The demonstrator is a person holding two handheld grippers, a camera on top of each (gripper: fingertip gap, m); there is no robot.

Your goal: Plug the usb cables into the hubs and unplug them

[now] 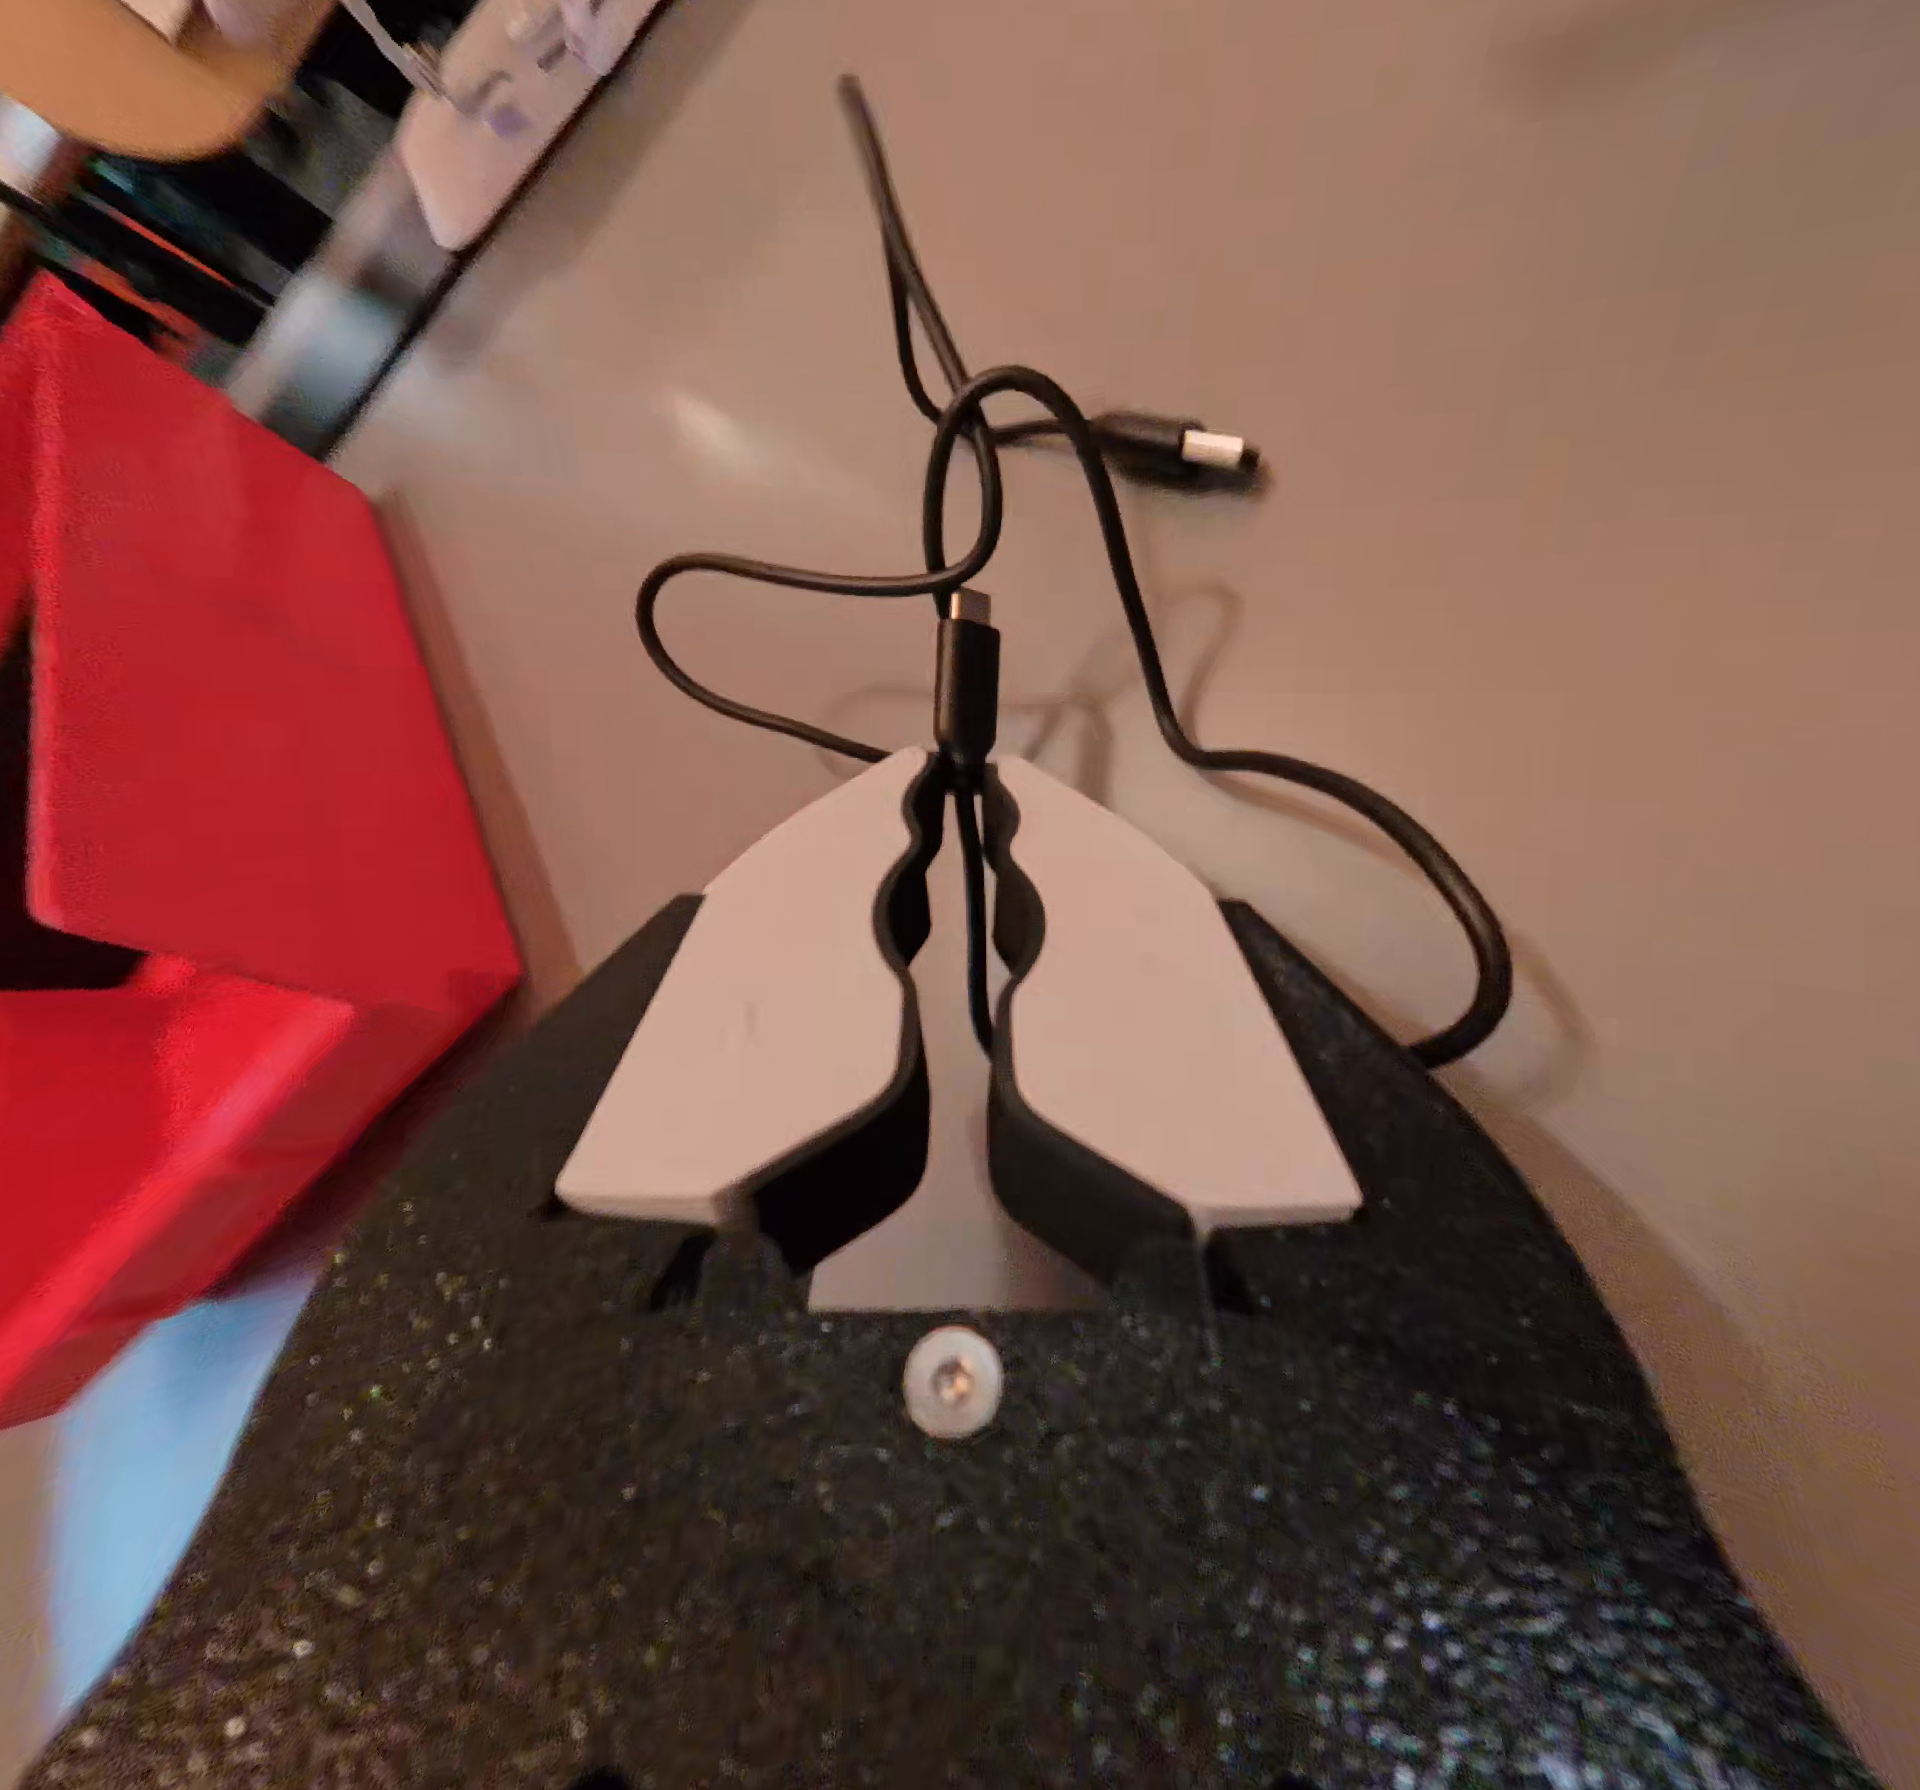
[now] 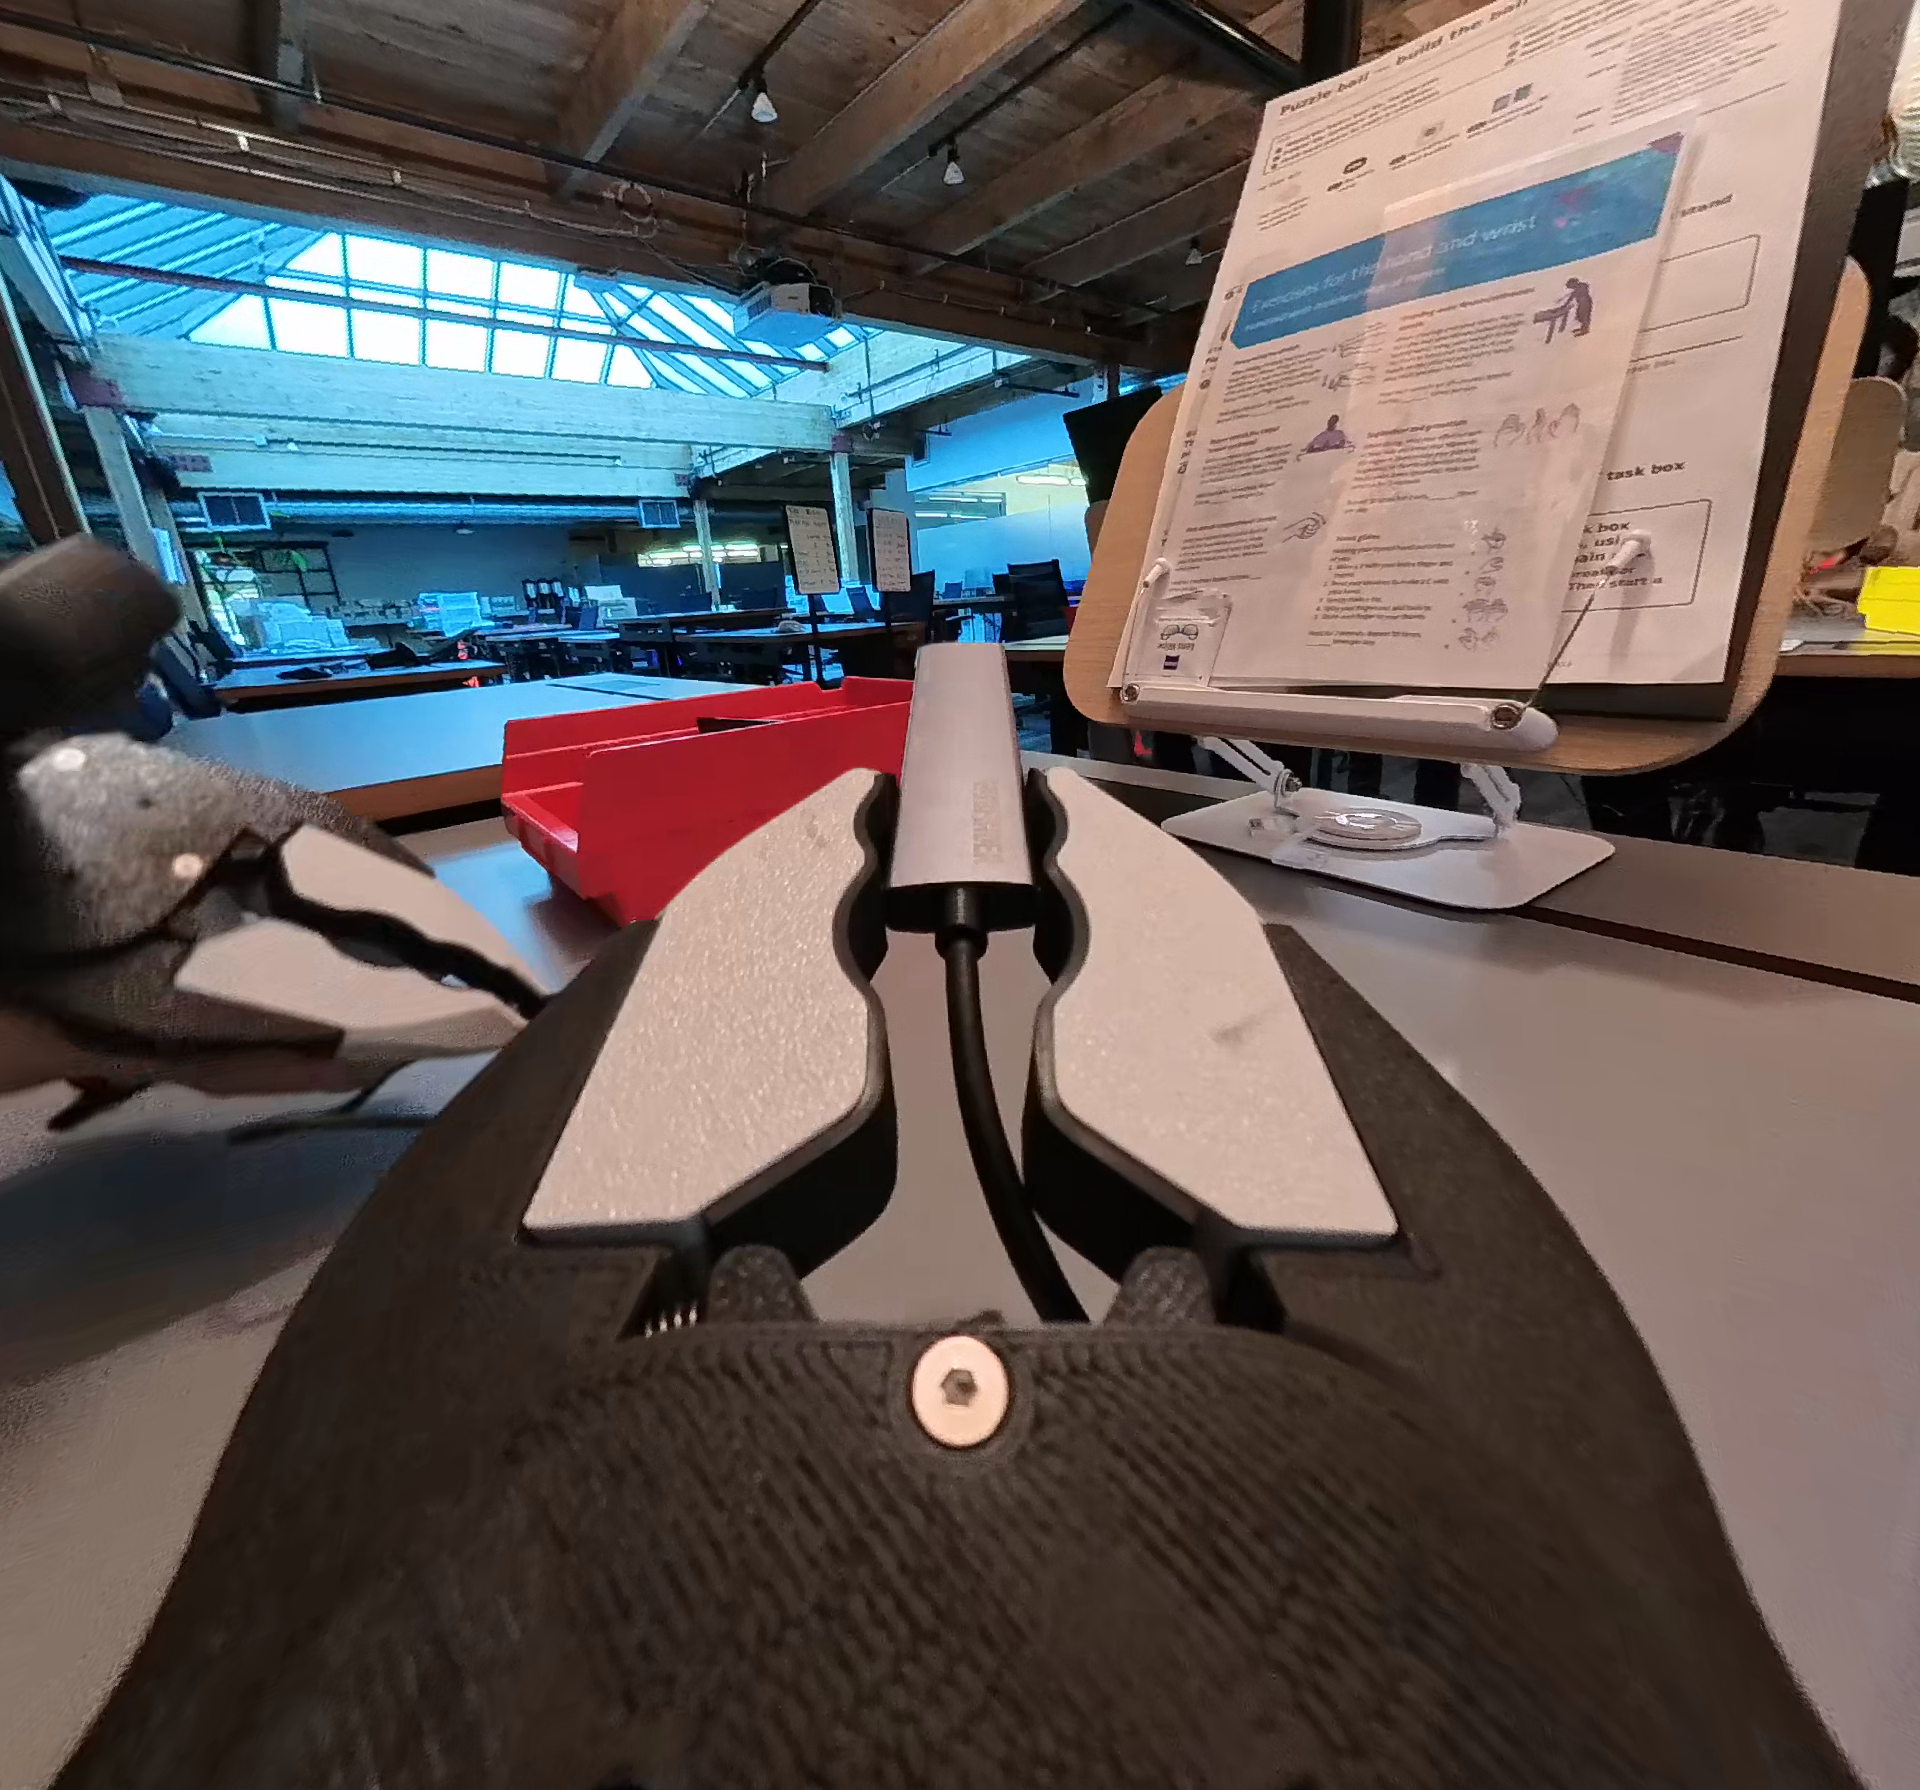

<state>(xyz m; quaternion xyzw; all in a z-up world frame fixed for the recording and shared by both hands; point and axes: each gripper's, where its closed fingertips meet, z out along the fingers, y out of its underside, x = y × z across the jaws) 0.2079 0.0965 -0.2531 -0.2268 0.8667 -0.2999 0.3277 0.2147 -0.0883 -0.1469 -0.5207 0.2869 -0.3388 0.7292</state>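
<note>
Grey table (image 1: 1455,286) below. My left gripper (image 1: 961,764) clamps USB cable plug (image 1: 968,670), tip forward. My right gripper (image 2: 961,805) clamps hub (image 2: 958,764), long axis forward; left gripper sits left of hub.

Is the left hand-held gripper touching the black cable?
Touching. The left wrist view shows the left hand-held gripper pinching the black cable below its plug.

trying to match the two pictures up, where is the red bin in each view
Left wrist view: the red bin fills the left edge, beside the left gripper, which is shut on a black usb cable.
Right wrist view: the red bin sits centre-left on the table, behind the right gripper holding the grey hub.
Shared landmark: the grey table.
</note>
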